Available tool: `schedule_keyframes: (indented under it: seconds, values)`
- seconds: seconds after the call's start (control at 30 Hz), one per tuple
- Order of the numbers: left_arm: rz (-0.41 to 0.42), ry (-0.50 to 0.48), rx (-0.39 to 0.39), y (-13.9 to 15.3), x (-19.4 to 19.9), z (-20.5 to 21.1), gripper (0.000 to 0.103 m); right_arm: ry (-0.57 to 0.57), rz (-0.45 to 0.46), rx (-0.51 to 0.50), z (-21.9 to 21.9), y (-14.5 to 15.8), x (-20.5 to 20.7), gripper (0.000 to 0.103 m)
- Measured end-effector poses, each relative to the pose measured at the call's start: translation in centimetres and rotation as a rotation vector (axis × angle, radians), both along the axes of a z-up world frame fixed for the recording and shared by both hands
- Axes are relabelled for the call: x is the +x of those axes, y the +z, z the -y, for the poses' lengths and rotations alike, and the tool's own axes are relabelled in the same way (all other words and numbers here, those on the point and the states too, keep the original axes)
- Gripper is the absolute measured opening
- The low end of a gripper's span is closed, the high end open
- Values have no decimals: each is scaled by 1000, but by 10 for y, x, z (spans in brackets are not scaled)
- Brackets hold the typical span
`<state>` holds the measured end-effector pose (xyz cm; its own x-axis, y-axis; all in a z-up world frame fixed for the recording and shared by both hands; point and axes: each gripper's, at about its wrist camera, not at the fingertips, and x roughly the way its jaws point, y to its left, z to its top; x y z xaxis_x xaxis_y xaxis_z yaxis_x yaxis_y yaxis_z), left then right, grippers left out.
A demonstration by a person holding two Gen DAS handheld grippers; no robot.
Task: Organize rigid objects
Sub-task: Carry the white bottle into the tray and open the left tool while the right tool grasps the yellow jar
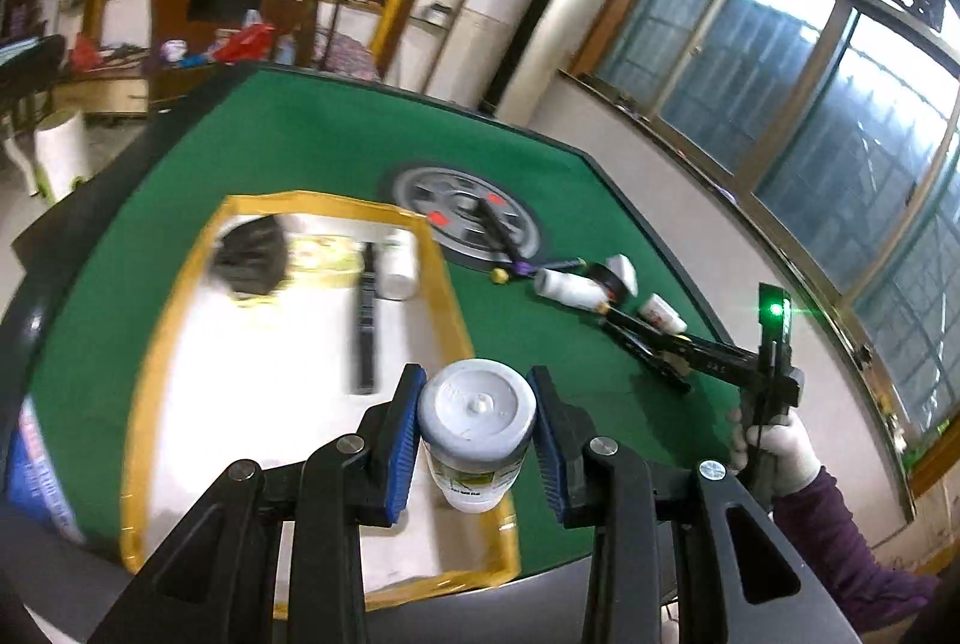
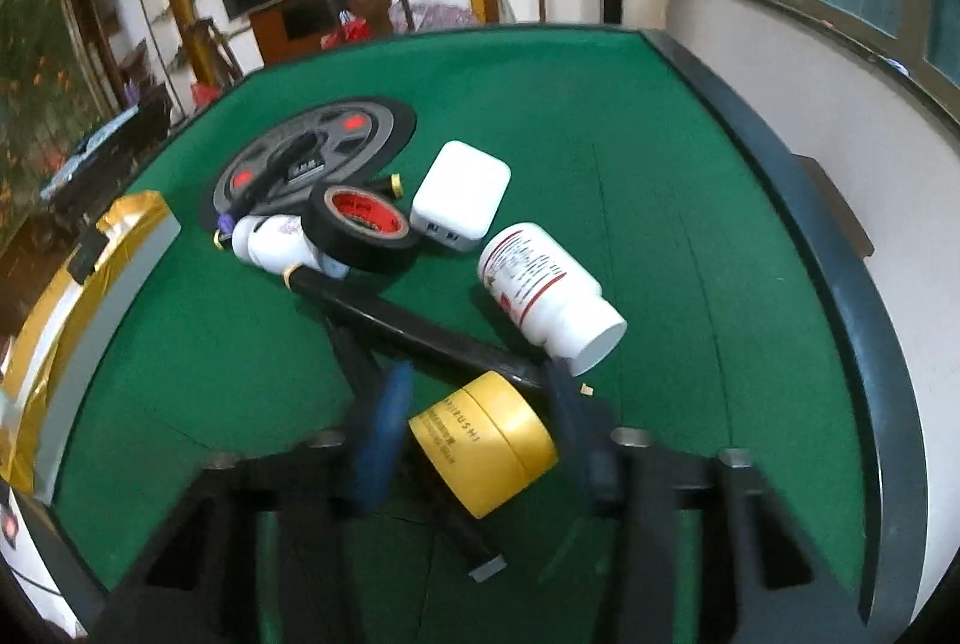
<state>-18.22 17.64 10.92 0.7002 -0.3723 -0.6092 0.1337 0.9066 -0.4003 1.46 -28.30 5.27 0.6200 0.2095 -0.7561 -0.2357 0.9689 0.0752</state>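
In the left wrist view my left gripper (image 1: 476,422) is shut on a white bottle with a grey cap (image 1: 477,431), held upright over the near end of the white tray with a gold rim (image 1: 447,278). The tray holds a black brush (image 1: 252,254), a black bar (image 1: 365,320) and a white bottle (image 1: 401,257). In the right wrist view my right gripper (image 2: 480,434) is shut on a yellow jar (image 2: 486,440), just above the green table (image 2: 600,104). Beyond it lie a white pill bottle (image 2: 549,293), a black tape roll (image 2: 360,227), a white case (image 2: 459,197) and a long black stick (image 2: 414,326).
A grey round disc (image 2: 312,152) with a black pen on it lies mid-table. A small white bottle (image 2: 270,242) rests against the tape roll. The raised dark table rim (image 2: 840,248) runs along the right. The tray's gold corner (image 2: 129,218) shows at left.
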Motion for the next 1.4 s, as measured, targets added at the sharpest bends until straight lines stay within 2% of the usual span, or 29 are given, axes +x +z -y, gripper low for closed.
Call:
schedule_keyframes:
  seconds: [0.17,0.27,0.37,0.53,0.67,0.87,1.0,1.03,1.07,1.2,1.33,1.37,1.4]
  values:
    - [-20,52,6,-8,-2,-28,36,-34,8,22,5,5,-6,42]
    - [-62,70,6,-19,8,-43,36,-33,39,57,2,25,-16,42]
    - [-114,84,14,-31,23,-53,36,19,69,80,-17,47,-24,42]
    - [-212,79,37,-51,65,-62,36,166,67,125,-74,68,-34,42]
    - [-271,64,43,-61,98,-62,36,278,32,165,-127,66,-41,42]
    - [-335,42,81,-77,139,-49,36,399,-1,146,-198,57,-53,42]
    - [-358,42,78,-90,157,-44,36,437,-23,133,-227,52,-55,38]
    - [-361,39,68,-92,160,-45,36,444,-26,131,-232,51,-55,31]
    - [-363,38,60,-94,163,-45,36,450,-30,131,-234,51,-54,28]
    - [-357,40,45,-97,168,-44,36,473,-46,124,-254,50,-52,22]
    - [-318,41,43,-87,156,-48,36,445,-39,119,-257,50,-44,24]
    - [-298,38,42,-80,149,-50,40,422,-40,123,-253,50,-41,26]
    - [-278,37,40,-74,142,-55,46,403,-43,119,-246,48,-38,33]
